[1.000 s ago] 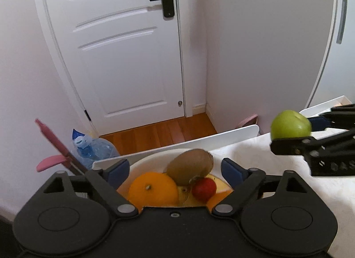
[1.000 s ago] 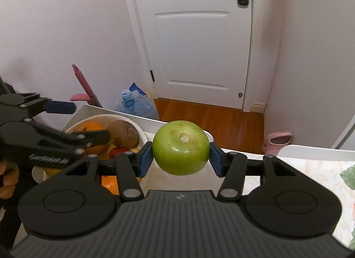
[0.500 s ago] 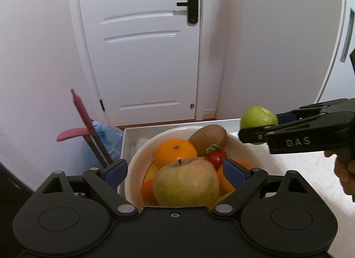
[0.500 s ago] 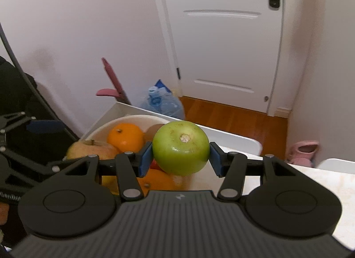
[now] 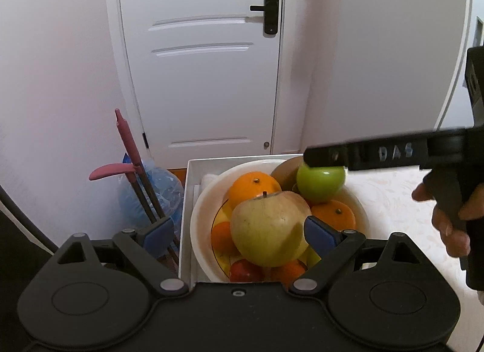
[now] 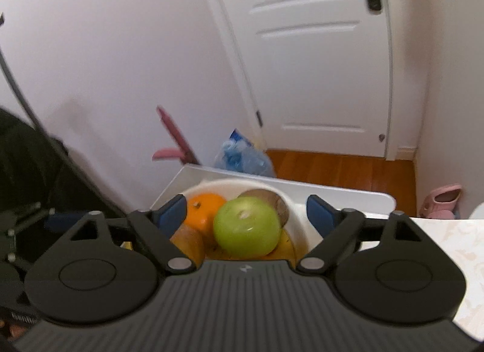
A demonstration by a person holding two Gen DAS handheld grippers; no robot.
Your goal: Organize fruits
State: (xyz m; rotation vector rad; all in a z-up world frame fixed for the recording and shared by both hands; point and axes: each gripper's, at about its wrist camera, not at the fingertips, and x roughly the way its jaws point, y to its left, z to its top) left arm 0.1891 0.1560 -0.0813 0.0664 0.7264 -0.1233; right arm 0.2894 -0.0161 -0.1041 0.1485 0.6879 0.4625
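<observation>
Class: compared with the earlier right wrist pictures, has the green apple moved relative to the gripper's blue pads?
Yes. The green apple was clamped between the pads; now the right gripper's jaws are opening and it sits lower, among the bowl's fruit.

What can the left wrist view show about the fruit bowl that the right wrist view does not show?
Only the left wrist view shows the large yellowish apple whole, a red fruit low in the bowl, and the hand holding the right gripper.

Only the right wrist view shows the right gripper's pads clear of the green apple, jaws opening.

Both show the white bowl, an orange and the kiwi.
</observation>
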